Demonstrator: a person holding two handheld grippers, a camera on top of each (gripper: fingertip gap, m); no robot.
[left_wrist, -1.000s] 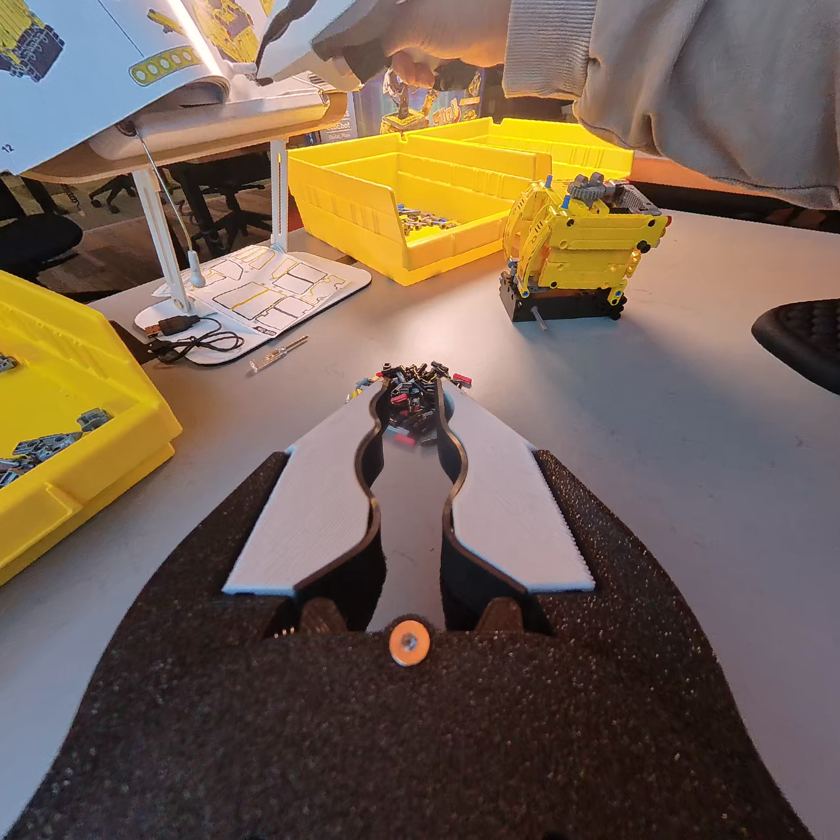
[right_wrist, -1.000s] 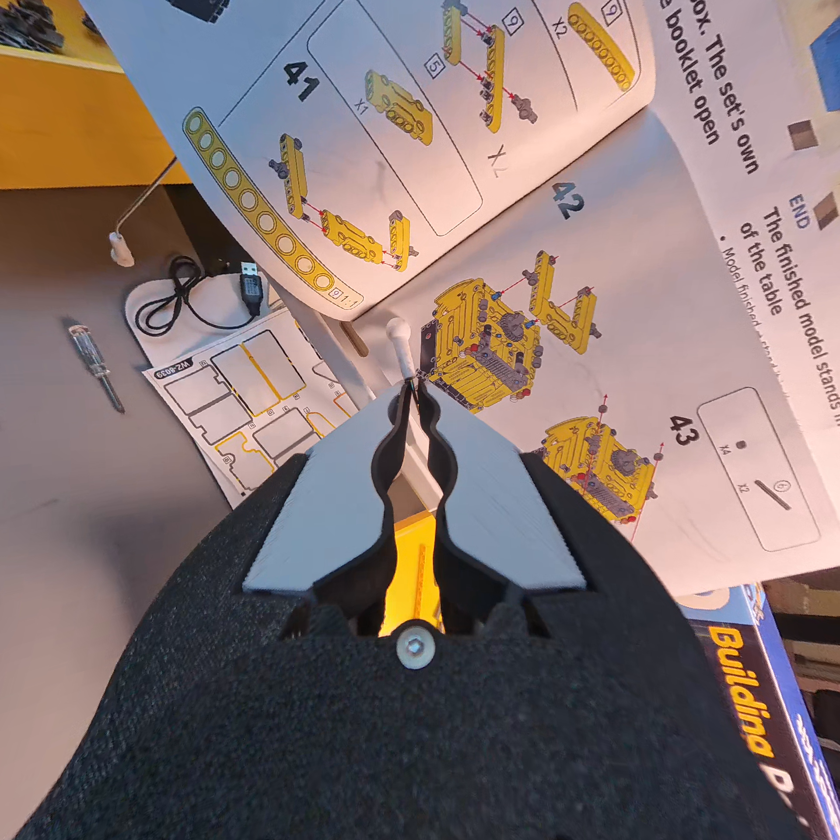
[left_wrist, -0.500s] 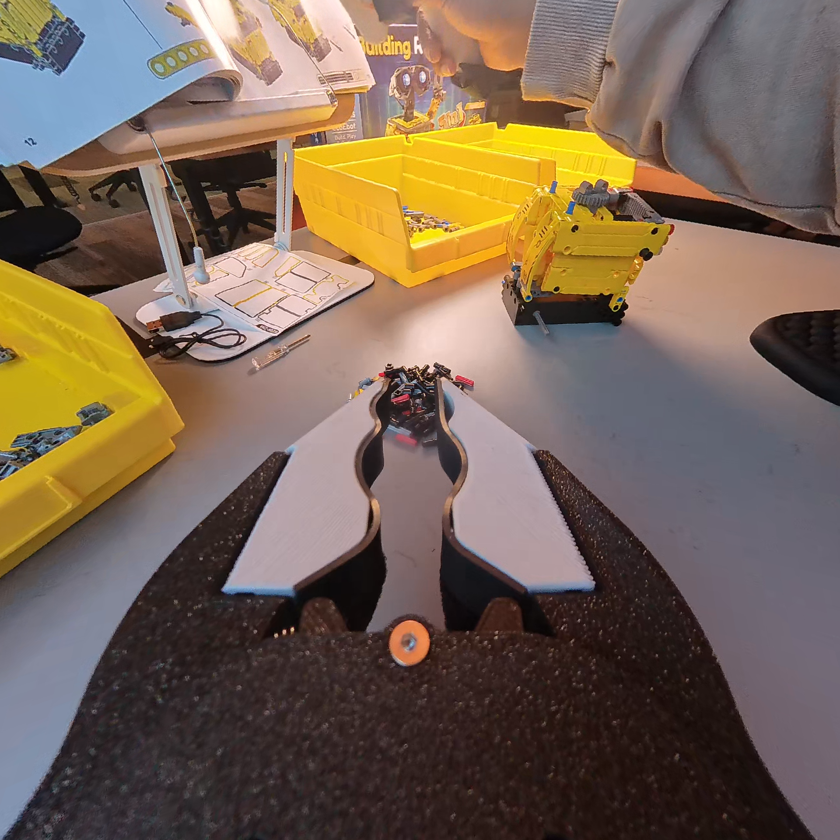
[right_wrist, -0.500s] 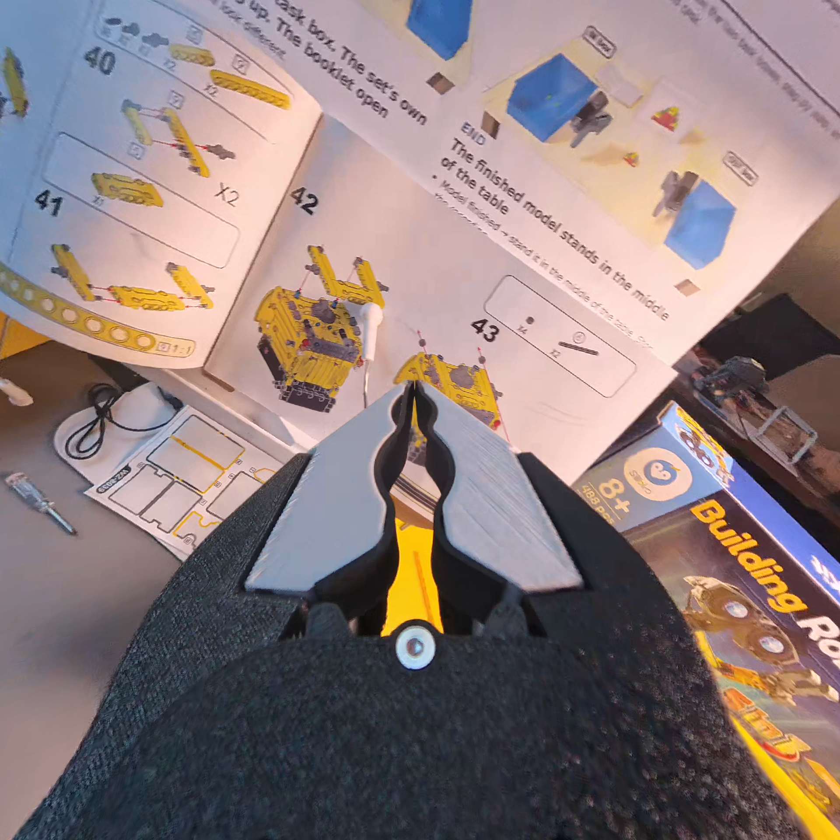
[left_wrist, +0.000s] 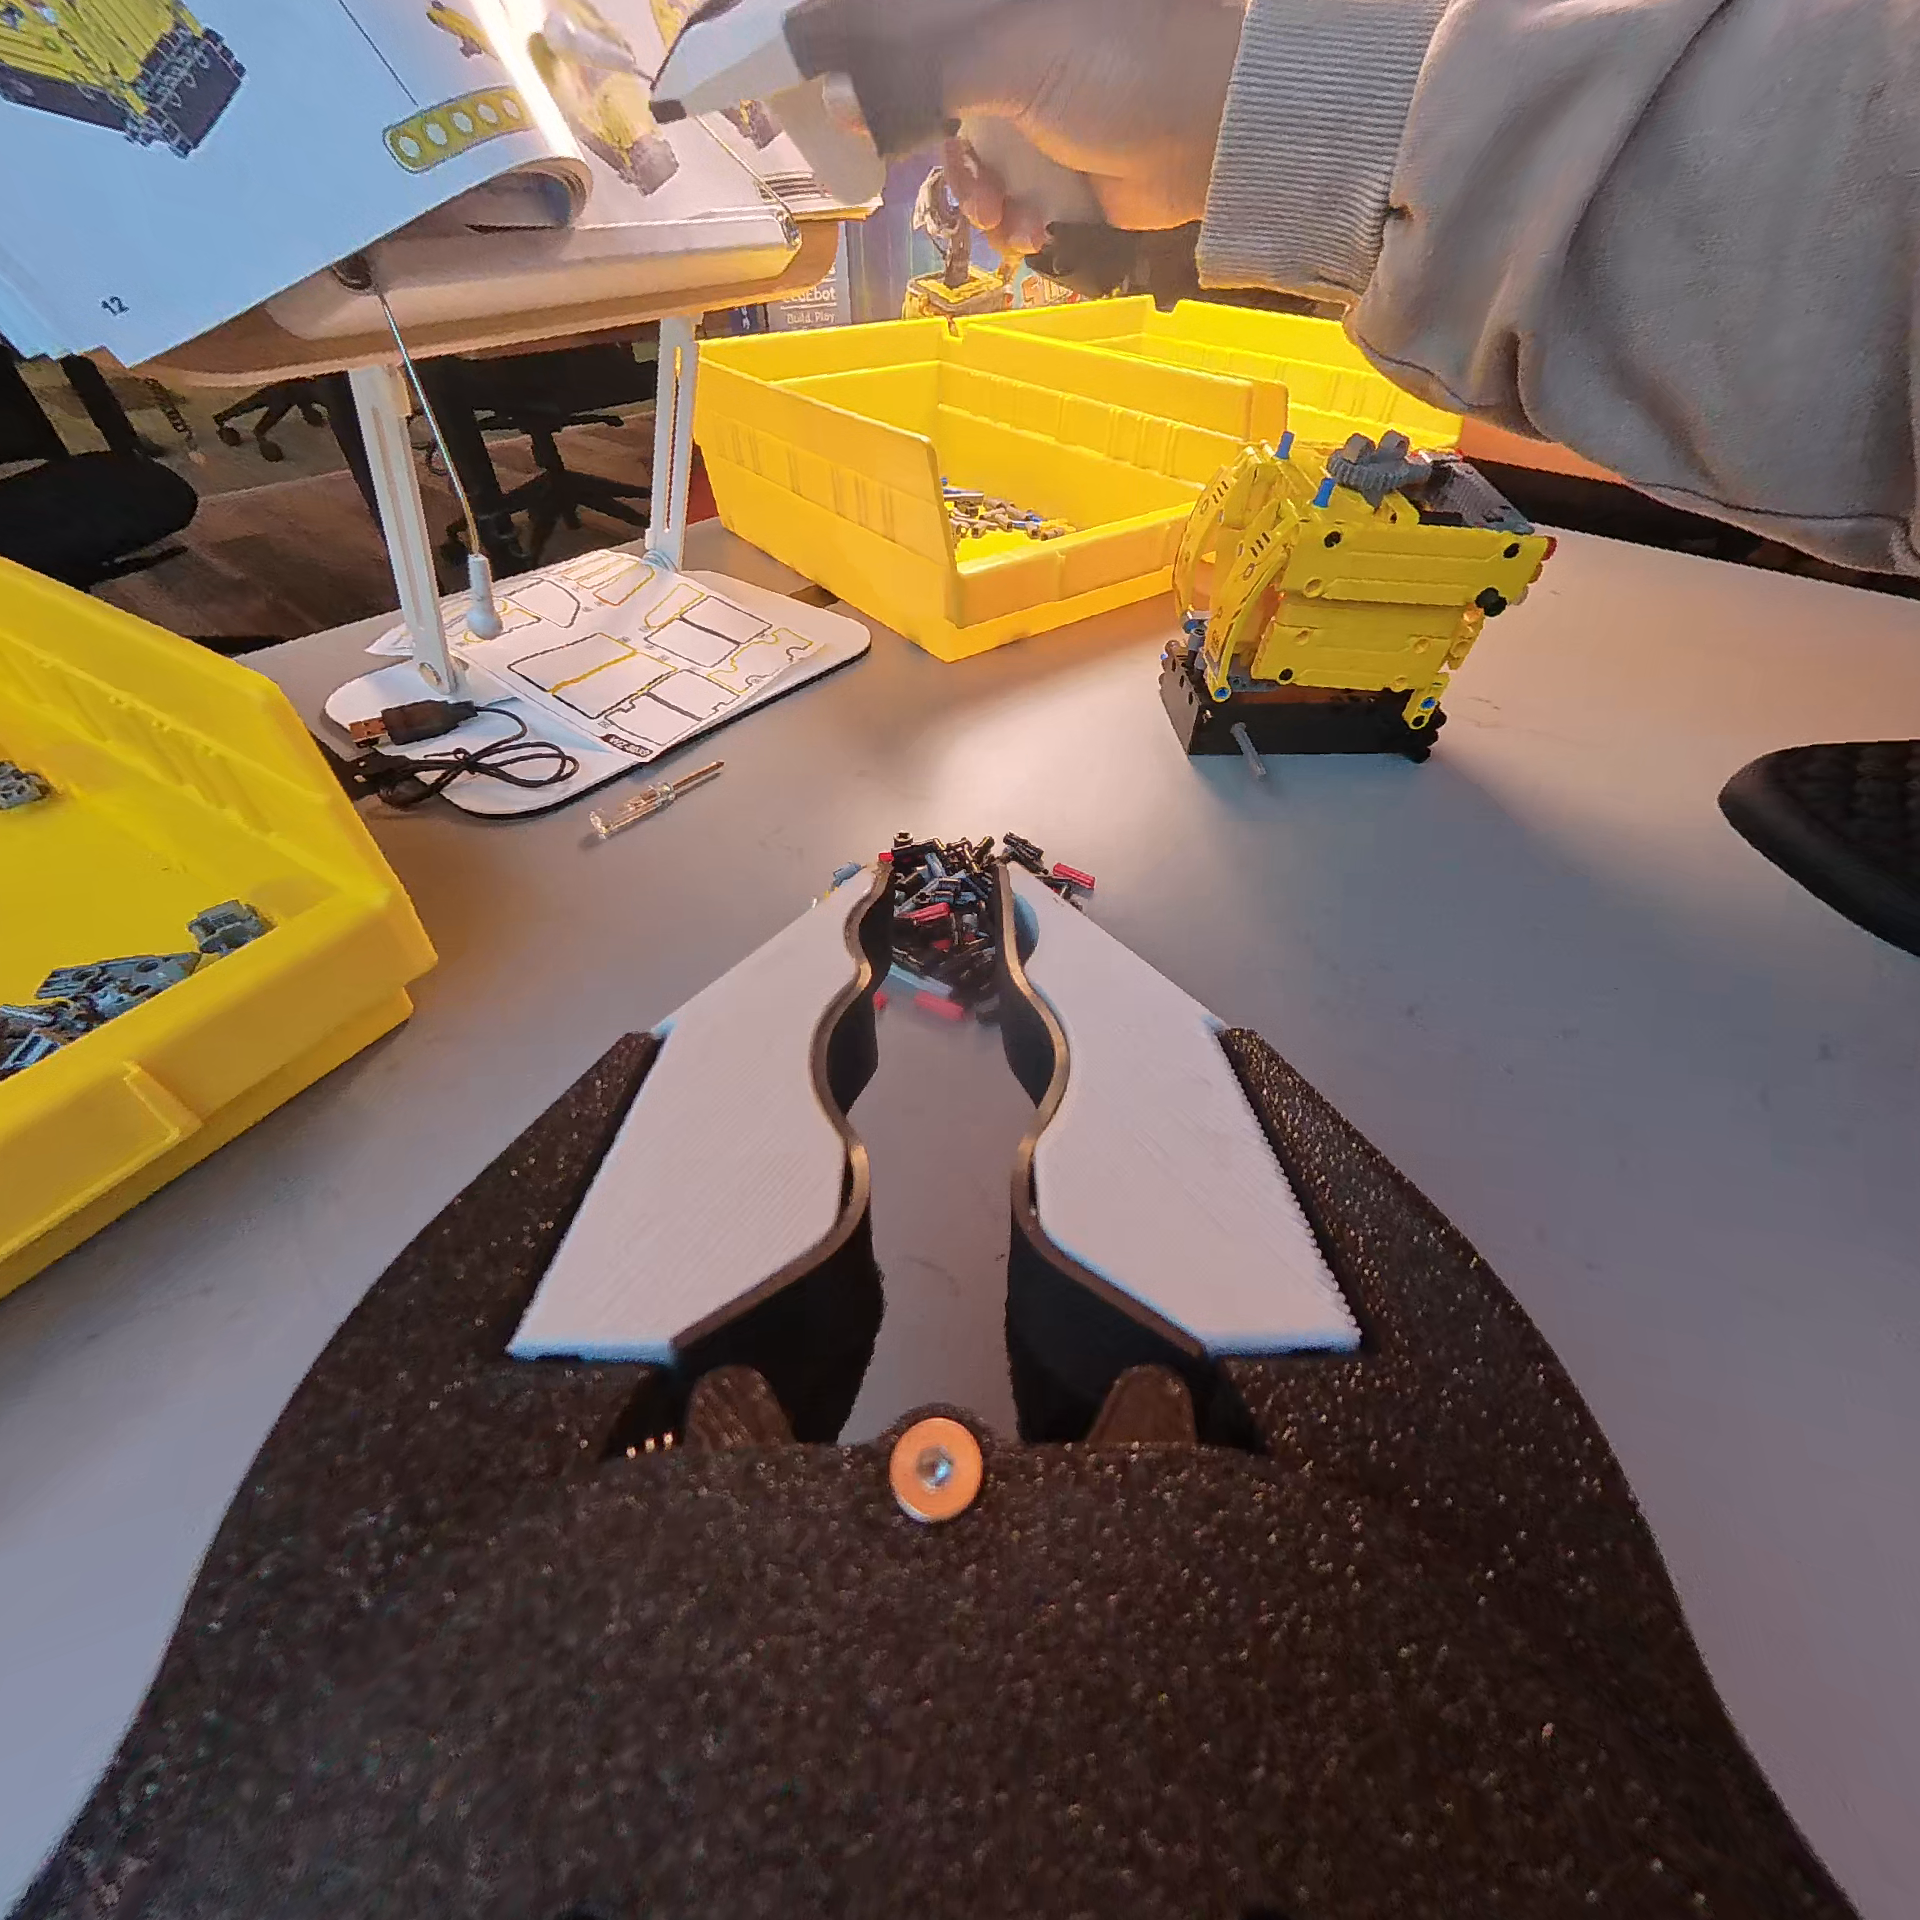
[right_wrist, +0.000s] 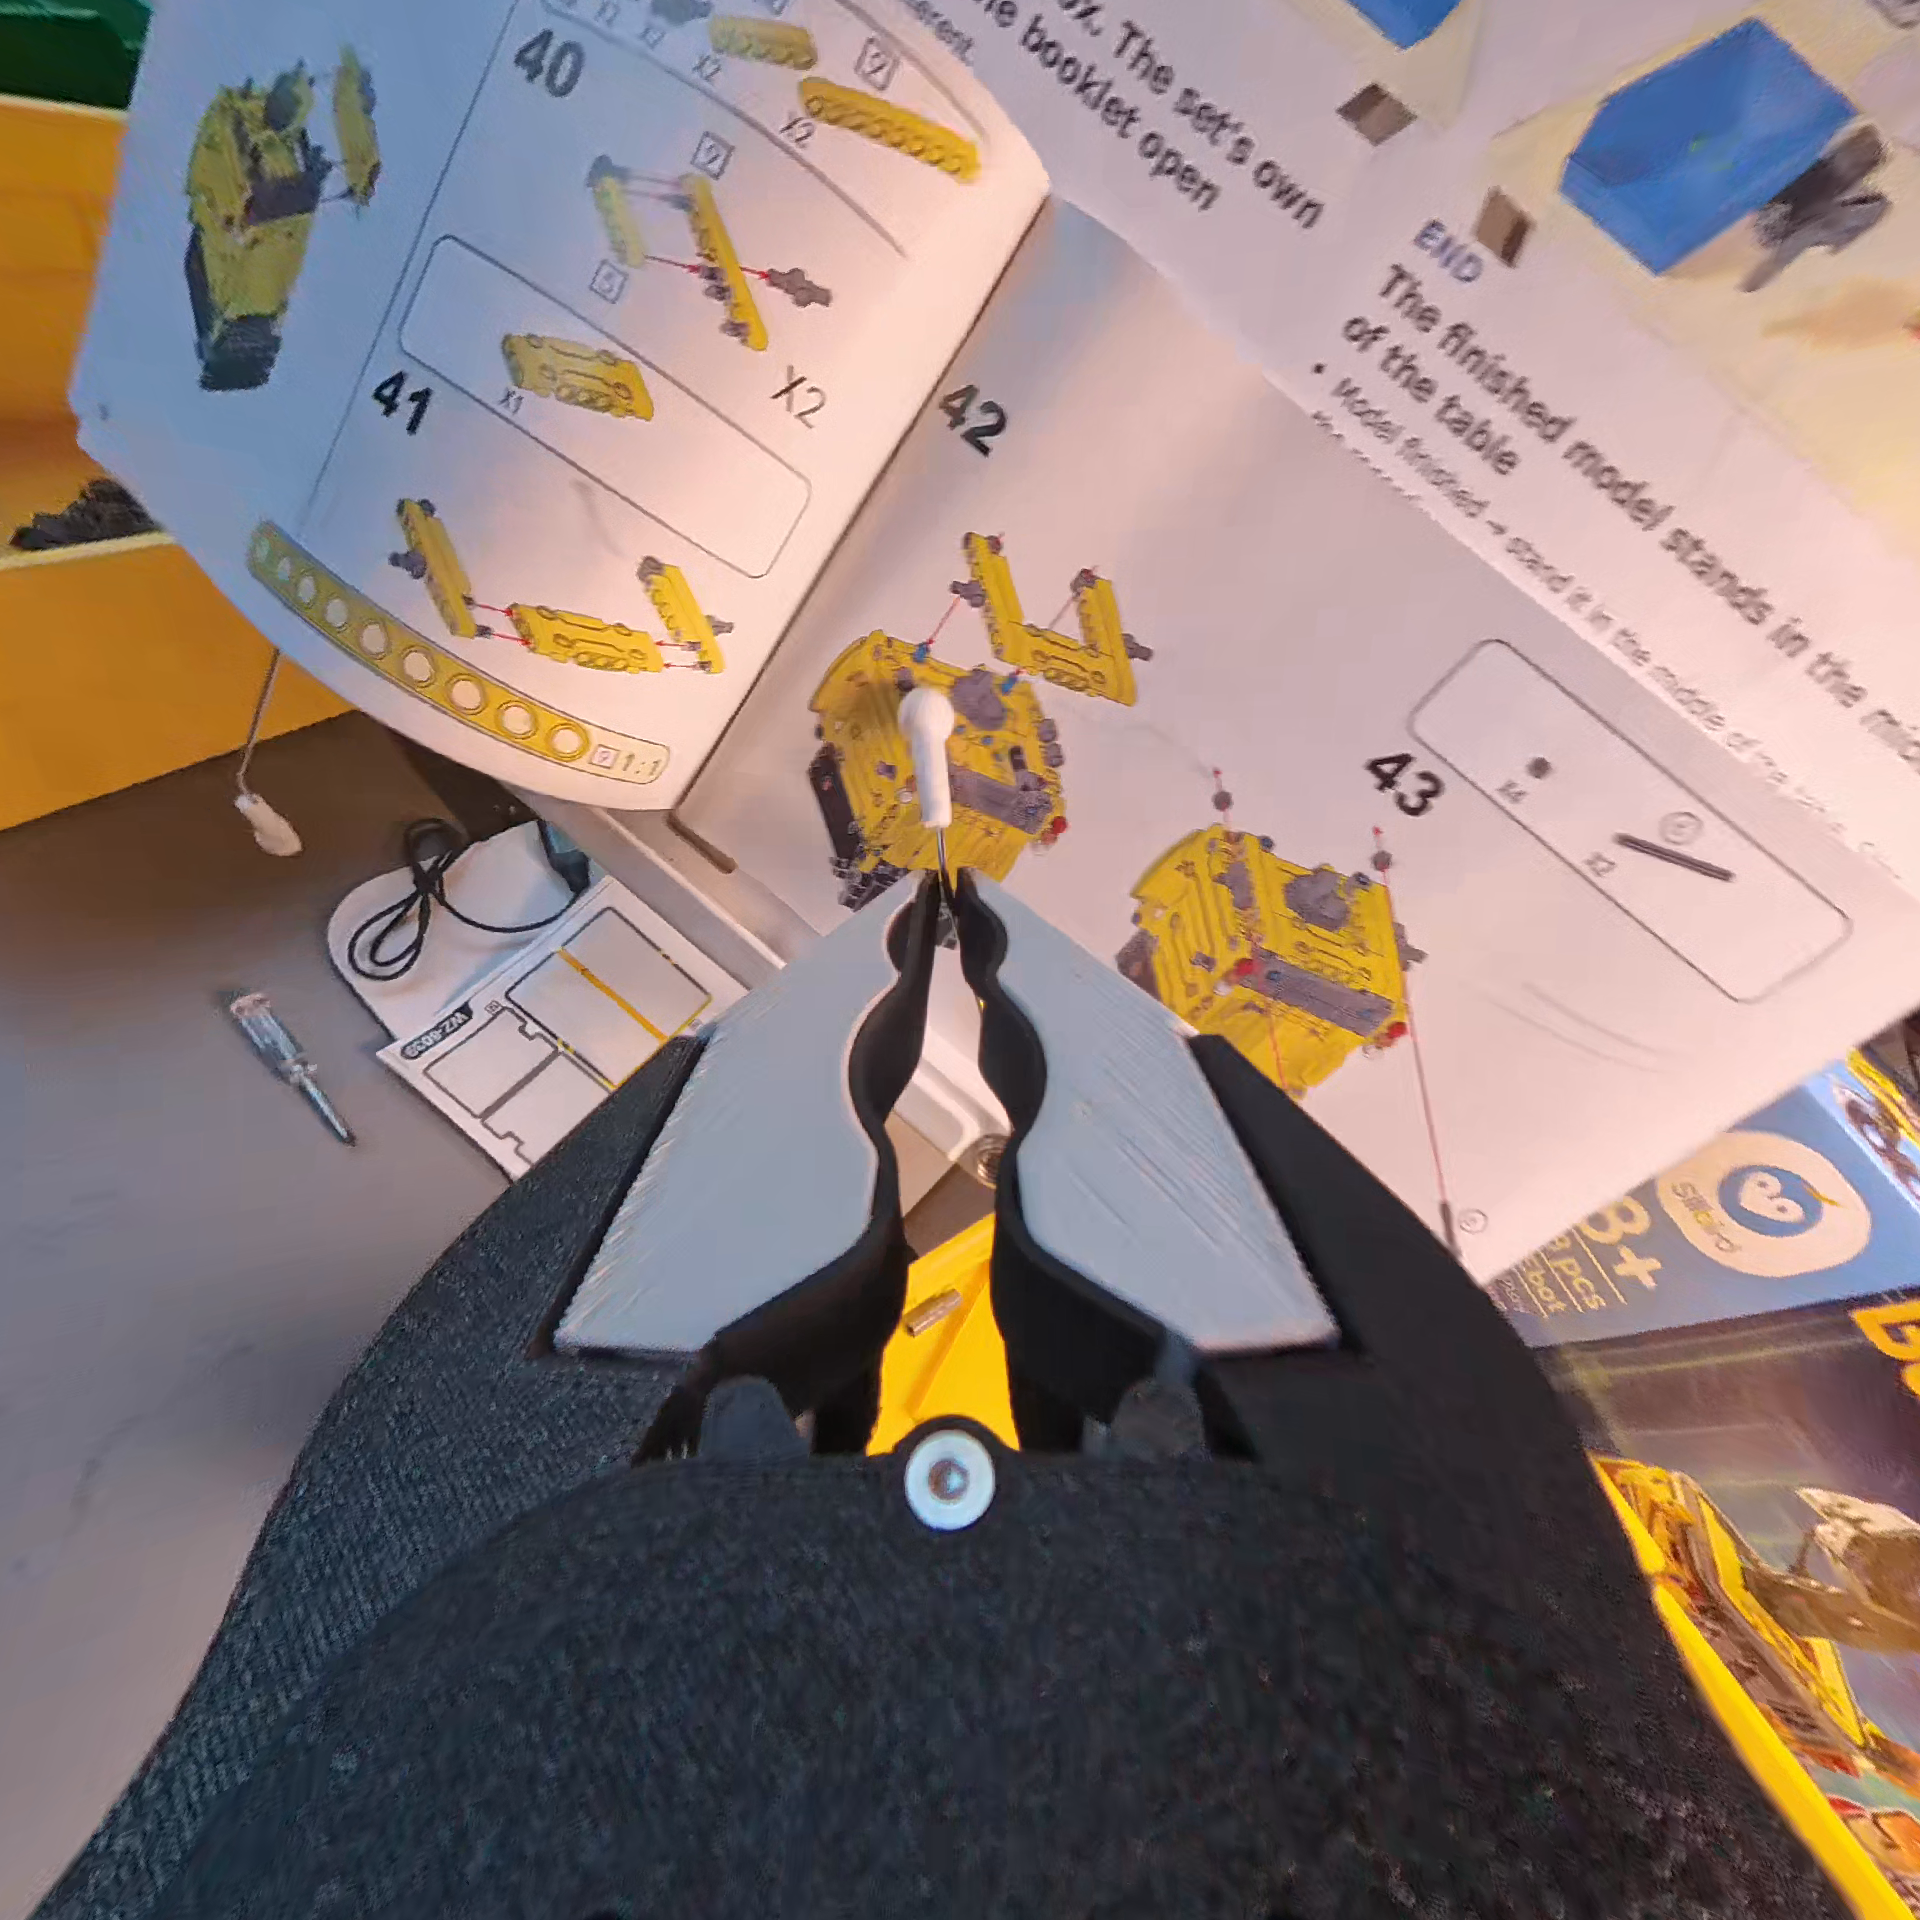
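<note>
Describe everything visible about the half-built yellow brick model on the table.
The yellow brick model stands upright on the grey table, right of the nearer yellow bin. Its plastic body is stacked yellow holed beams on a black base, with a curved yellow arch at its left, grey gears on top, blue pins, and a grey axle poking from the base. Nothing grips it.

- Bins (left_wrist: 1018, 499): glossy yellow plastic.
- Booklet (right_wrist: 1195, 582): smooth, slightly shiny paper.
- Table (left_wrist: 1507, 1039): smooth matt grey.
- Left gripper (left_wrist: 943, 904): ridged matt white plastic fingers (left_wrist: 727, 1143), rough black body.
</note>
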